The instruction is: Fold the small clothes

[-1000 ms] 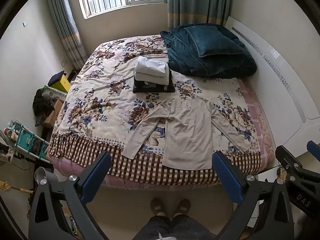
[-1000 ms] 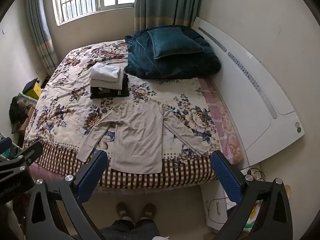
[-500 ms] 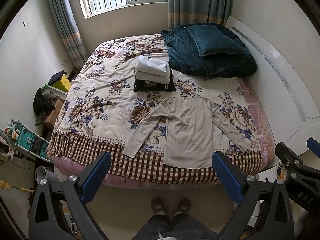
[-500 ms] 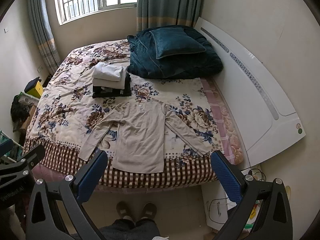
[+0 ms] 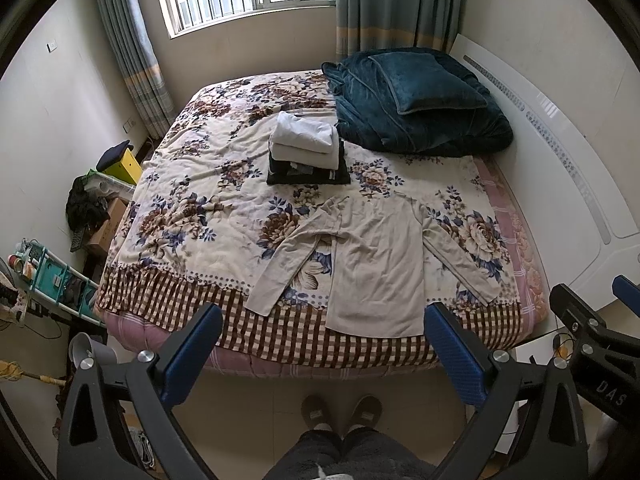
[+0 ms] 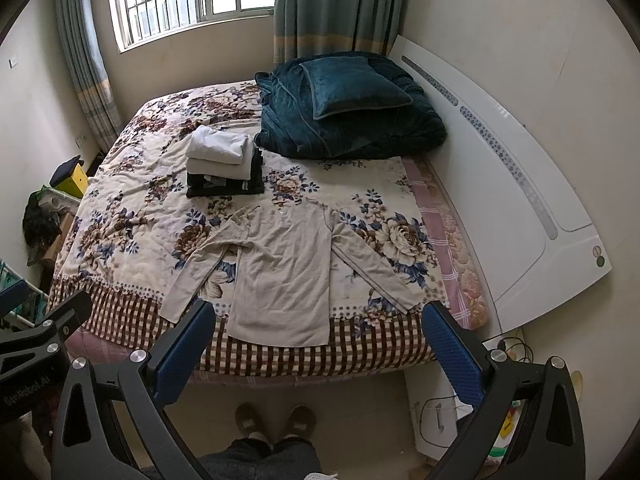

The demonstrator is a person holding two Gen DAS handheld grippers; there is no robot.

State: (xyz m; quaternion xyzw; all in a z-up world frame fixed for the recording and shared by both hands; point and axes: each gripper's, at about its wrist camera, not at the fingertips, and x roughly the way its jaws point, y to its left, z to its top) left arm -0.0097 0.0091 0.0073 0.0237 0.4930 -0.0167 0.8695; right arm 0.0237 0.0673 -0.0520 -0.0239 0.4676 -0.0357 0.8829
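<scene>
Beige long-sleeved top (image 5: 376,264) lies flat at the near edge of the bed (image 5: 192,304), hem on the checked border, sleeves splayed. Best bet: pinch one cuff, sweep it across the chest, keep the cloth flat. Left claw (image 5: 322,354) and right claw (image 6: 316,350) both hang high, well back from the bed, released and empty, pointing down over it.

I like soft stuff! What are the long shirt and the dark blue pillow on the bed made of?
The beige long-sleeved shirt looks like thin, matte knit fabric, maybe cotton: it lies limp with small wrinkles. The teal pillow looks like plush velvet: its surface has a soft sheen with lighter and darker patches. Neither can be told for sure from here.
</scene>
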